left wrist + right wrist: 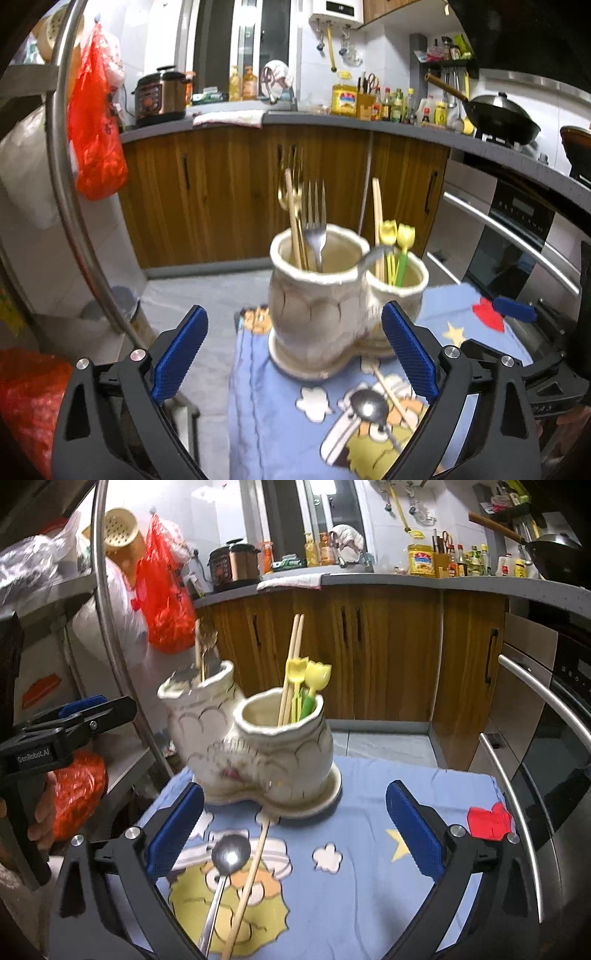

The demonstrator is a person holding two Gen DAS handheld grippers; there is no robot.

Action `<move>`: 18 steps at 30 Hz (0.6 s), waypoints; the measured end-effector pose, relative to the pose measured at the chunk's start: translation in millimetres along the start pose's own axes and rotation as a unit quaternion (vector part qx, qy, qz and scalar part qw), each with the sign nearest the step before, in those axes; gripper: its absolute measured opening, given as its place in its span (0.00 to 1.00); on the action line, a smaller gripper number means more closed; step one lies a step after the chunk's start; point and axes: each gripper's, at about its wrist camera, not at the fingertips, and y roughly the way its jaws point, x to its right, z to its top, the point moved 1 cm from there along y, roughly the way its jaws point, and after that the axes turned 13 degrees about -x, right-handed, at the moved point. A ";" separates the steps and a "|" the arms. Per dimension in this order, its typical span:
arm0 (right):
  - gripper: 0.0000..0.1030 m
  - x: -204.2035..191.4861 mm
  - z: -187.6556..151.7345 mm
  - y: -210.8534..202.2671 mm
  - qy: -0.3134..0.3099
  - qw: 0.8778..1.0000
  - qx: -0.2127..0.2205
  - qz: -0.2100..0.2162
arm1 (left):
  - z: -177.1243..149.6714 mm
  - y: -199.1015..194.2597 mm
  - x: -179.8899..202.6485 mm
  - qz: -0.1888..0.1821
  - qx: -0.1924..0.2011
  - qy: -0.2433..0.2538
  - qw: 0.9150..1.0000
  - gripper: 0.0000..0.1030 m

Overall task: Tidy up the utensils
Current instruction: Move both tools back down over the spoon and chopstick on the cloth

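A cream two-pot ceramic utensil holder [317, 299] [258, 753] stands on a small table with a blue cartoon cloth [369, 886]. One pot holds a silver fork [316, 225] and gold utensils [291, 206]. The other holds chopsticks [291, 664] and yellow tulip-shaped picks [310, 675]. A steel spoon [229, 856] [369, 406] and a single chopstick [251, 878] lie on the cloth in front of the holder. My left gripper [295, 354] is open and empty, facing the holder. My right gripper [295, 834] is open and empty above the spoon and chopstick.
Wooden kitchen cabinets [240, 192] and a grey counter with bottles stand behind. An oven [546, 746] is at the right. A metal rack [110, 627] with red bags [166, 590] is at the left. The left gripper's body [62, 731] shows at the right wrist view's left.
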 end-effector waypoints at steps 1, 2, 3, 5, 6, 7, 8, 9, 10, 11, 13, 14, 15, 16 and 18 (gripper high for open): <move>0.95 -1.7 -2.6 0.1 -0.004 1.000 -0.004 -0.002 | -4.5 -0.4 -0.3 0.001 -0.006 -0.001 1.000 0.92; 0.95 -4.1 -5.8 0.6 -0.009 1.000 -0.008 -0.003 | -10.5 -0.3 -1.1 0.000 -0.015 -0.004 1.000 0.93; 0.95 -5.9 -8.7 1.7 -0.013 1.000 -0.012 -0.004 | -14.4 0.9 -2.0 -0.002 -0.020 -0.005 1.000 0.93; 0.95 -9.5 -14.6 6.1 -0.020 0.999 -0.027 -0.008 | -23.1 3.7 -2.4 -0.003 -0.033 -0.008 0.999 0.93; 0.95 -10.9 -17.2 9.2 -0.022 0.999 -0.035 -0.010 | -28.9 7.0 -3.3 -0.003 -0.042 -0.009 0.999 0.93; 0.95 -12.9 -20.8 13.3 -0.024 0.999 -0.045 -0.011 | -33.0 10.0 -3.8 -0.002 -0.047 -0.011 0.999 0.93; 0.95 -14.4 -23.7 16.9 -0.026 0.998 -0.054 -0.012 | -36.7 13.0 -4.3 -0.002 -0.053 -0.013 0.999 0.93; 0.94 -15.8 -27.2 20.7 -0.028 0.998 -0.063 -0.014 | -42.0 19.1 -6.9 -0.004 -0.065 -0.018 0.998 0.93; 0.94 -17.0 -29.2 24.9 -0.030 0.997 -0.072 -0.016 | -45.5 23.1 -8.0 -0.005 -0.073 -0.022 0.997 0.93; 0.89 -19.6 -33.0 32.2 -0.034 0.995 -0.092 -0.020 | -49.0 27.6 -10.6 -0.008 -0.082 -0.027 0.996 0.93; 0.78 -22.6 -37.9 41.0 -0.038 0.992 -0.119 -0.026 | -52.1 33.6 -12.4 -0.013 -0.093 -0.036 0.995 0.93; 0.73 -24.2 -40.8 47.4 -0.039 0.989 -0.139 -0.026 | -54.6 37.3 -14.0 -0.019 -0.100 -0.040 0.994 0.93; 0.65 -25.2 -42.9 50.9 -0.038 0.987 -0.152 -0.024 | -56.8 40.0 -13.1 -0.022 -0.105 -0.041 0.993 0.93; 0.62 -27.0 -45.4 55.4 -0.038 0.985 -0.168 -0.020 | -58.6 42.7 -13.1 -0.027 -0.111 -0.041 0.993 0.93; 0.50 -29.6 -49.7 60.0 -0.038 0.981 -0.188 -0.019 | -61.3 47.3 -11.2 -0.032 -0.122 -0.039 0.991 0.93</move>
